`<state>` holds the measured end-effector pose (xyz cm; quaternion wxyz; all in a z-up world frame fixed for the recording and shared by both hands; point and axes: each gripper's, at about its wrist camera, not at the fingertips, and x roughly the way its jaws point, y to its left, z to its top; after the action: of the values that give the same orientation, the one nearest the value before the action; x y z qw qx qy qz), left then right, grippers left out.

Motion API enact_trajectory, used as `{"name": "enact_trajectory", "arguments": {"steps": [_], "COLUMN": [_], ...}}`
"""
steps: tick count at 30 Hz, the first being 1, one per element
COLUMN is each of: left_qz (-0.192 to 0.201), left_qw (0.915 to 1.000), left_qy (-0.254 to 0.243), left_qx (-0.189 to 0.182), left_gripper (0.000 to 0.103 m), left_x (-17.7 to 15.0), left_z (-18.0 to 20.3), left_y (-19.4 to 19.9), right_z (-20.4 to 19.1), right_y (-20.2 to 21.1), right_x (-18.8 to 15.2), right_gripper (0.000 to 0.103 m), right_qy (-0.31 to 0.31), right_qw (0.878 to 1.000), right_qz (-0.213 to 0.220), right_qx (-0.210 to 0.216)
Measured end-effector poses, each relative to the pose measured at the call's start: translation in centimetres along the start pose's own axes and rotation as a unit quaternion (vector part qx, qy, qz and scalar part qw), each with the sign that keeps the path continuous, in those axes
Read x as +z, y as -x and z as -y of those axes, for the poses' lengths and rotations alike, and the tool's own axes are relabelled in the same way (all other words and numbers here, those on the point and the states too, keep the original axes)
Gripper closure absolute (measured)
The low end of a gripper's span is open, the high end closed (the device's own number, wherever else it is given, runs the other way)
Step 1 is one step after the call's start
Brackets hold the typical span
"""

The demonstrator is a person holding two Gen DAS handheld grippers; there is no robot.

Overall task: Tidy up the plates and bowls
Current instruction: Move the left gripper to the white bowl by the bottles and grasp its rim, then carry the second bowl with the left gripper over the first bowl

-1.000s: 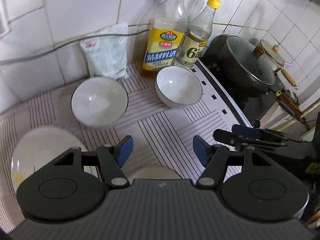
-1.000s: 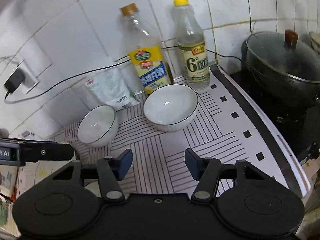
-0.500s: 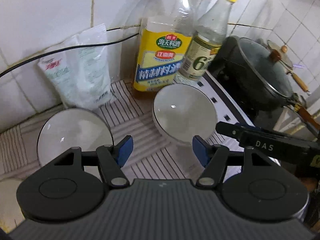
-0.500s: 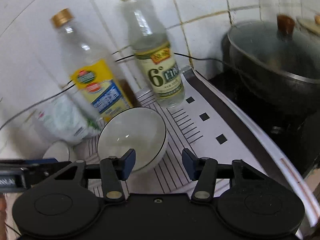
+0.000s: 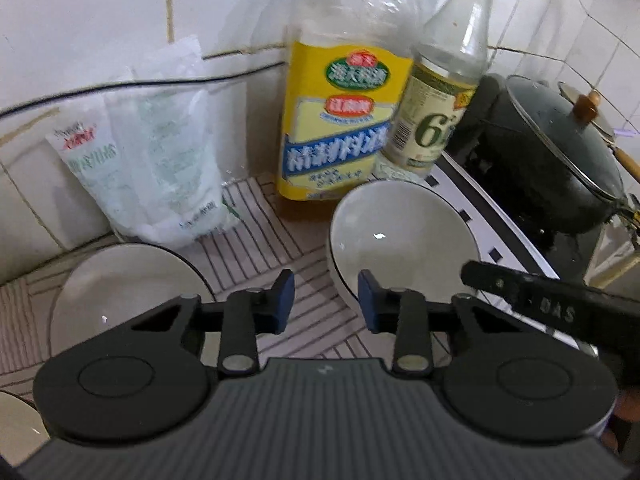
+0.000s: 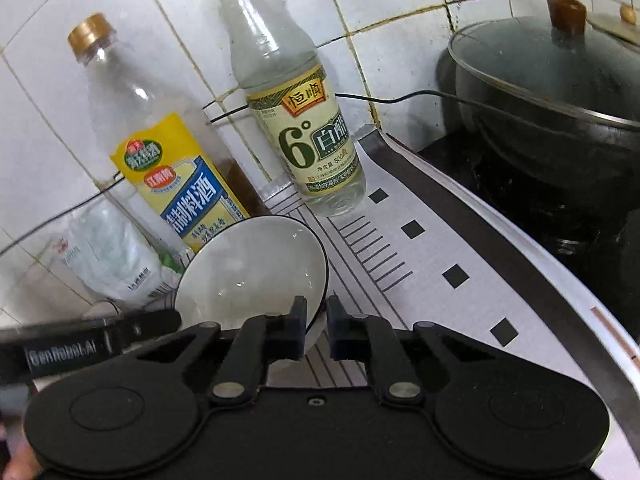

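Now right gripper (image 6: 317,330) narrowed astride near rim of right bowl (image 6: 256,264) by vinegar bottle (image 6: 298,120), likely for lifting onto left bowl (image 5: 124,292); left gripper (image 5: 325,300) wide, empty

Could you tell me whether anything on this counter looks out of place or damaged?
Nothing looks spilled or broken. The only oddity is a black cord trailing along the tiled wall behind the yellow-capped bottle toward the lidded pot on the stove.
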<state>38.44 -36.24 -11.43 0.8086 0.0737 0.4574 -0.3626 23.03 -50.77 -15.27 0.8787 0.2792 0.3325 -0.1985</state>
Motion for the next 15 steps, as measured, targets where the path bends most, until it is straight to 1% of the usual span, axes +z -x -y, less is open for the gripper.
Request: {"name": "enact_trajectory", "arguments": {"steps": [1, 2, 3, 5, 7, 9, 15], "left_qz": [-0.003, -0.008, -0.011, -0.008, -0.004, -0.003, 0.004], "left_qw": [0.9999, 0.9997, 0.9995, 0.9992, 0.9990, 0.9983, 0.9964], "left_qy": [0.006, 0.014, 0.022, 0.031, 0.037, 0.046, 0.079], "left_qx": [-0.014, -0.020, -0.021, -0.023, -0.027, -0.035, -0.031], "left_gripper": [0.071, 0.071, 0.071, 0.075, 0.083, 0.089, 0.090], "left_x": [-0.1, -0.2, -0.4, -0.6, -0.7, -0.7, -0.9], "left_z": [-0.1, -0.2, -0.2, -0.2, -0.2, -0.2, -0.6], "left_y": [-0.2, -0.5, -0.7, -0.8, -0.9, -1.2, -1.6], "right_z": [0.2, 0.2, 0.3, 0.3, 0.3, 0.6, 1.1], "right_y": [-0.1, -0.2, -0.4, -0.5, -0.5, -0.7, -1.8], "right_x": [0.1, 0.1, 0.1, -0.1, -0.3, -0.2, 0.0], "right_gripper": [0.091, 0.091, 0.091, 0.091, 0.089, 0.087, 0.085], "right_qy": [-0.005, -0.010, -0.013, -0.016, -0.016, -0.023, -0.047], "right_qw": [1.000, 1.000, 1.000, 1.000, 1.000, 1.000, 0.998], "right_qz": [-0.002, -0.006, -0.010, -0.012, -0.004, -0.004, -0.013], "right_qx": [-0.001, -0.003, -0.004, -0.006, -0.001, 0.008, 0.025]}}
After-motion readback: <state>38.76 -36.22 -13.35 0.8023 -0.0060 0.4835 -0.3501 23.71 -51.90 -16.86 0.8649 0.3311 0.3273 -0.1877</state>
